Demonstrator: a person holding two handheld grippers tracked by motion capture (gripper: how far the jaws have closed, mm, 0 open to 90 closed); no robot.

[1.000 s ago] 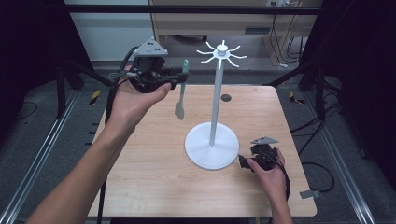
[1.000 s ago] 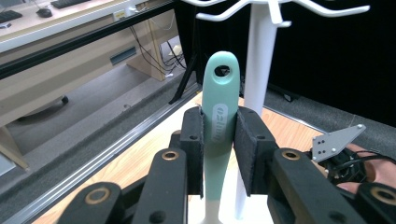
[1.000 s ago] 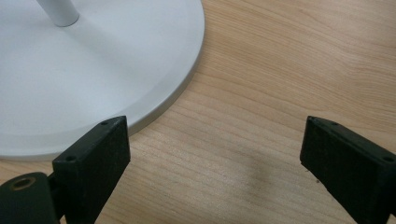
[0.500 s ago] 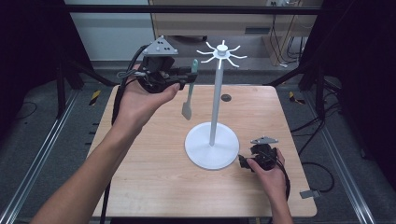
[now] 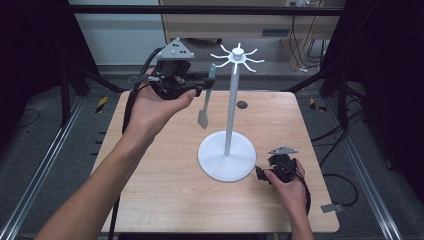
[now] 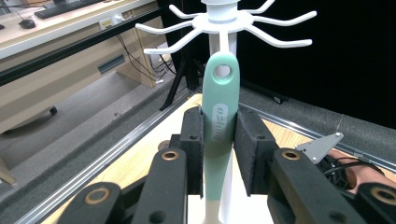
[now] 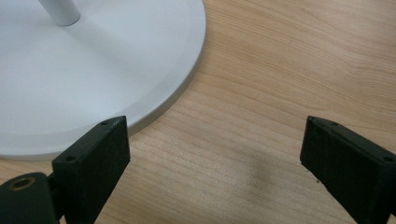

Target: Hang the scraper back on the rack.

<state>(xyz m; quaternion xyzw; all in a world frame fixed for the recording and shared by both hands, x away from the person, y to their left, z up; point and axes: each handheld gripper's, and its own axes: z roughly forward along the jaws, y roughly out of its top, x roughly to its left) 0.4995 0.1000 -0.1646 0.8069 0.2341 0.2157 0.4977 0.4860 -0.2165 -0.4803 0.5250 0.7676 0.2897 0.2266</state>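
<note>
A light wooden table (image 5: 165,185) carries a white metal stand (image 5: 228,150) with a round base, a thin upright pole and a crown of curved hooks at the top. The left gripper (image 5: 196,83), raised above the table's far left, is clenched on the handle of a mint-green spatula with a pale blade (image 5: 206,97), which hangs blade-down just beside the hooks, its handle hole near one. The right gripper (image 7: 212,158) rests released on the table just beside the stand's base, with bare wood between its jaws.
</note>
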